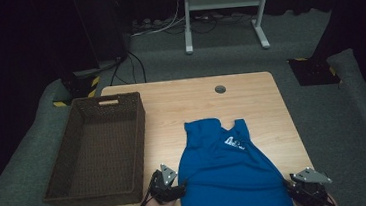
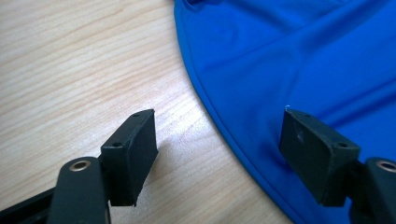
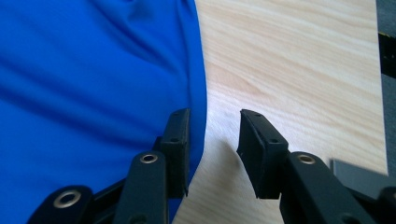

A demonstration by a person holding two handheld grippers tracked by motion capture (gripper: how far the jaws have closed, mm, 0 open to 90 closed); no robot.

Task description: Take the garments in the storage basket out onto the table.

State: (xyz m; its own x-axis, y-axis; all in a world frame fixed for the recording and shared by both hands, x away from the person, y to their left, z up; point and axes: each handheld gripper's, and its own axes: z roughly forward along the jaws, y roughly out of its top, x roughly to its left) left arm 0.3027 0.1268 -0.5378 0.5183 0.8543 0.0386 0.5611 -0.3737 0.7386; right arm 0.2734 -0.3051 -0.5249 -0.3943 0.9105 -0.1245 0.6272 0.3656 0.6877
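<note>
A dark brown woven basket [image 1: 96, 150] stands on the light wooden table [image 1: 181, 103], beyond and to the left of the left jaws, its handle slot at the far wall. A round cable hole [image 1: 220, 89] lies well ahead of both pairs of jaws. A grey metal stand [image 1: 222, 1] occupies the floor beyond the table.

Each tool is matt black. The left tool [image 1: 182, 187] carries a grey three-cornered plate on top, as does the right tool [image 1: 287, 185]. Flat rectangular pads [image 2: 133, 151] end the arms, with small screw holes and brass-ringed pivots. A dark cable trails from the left one.
</note>
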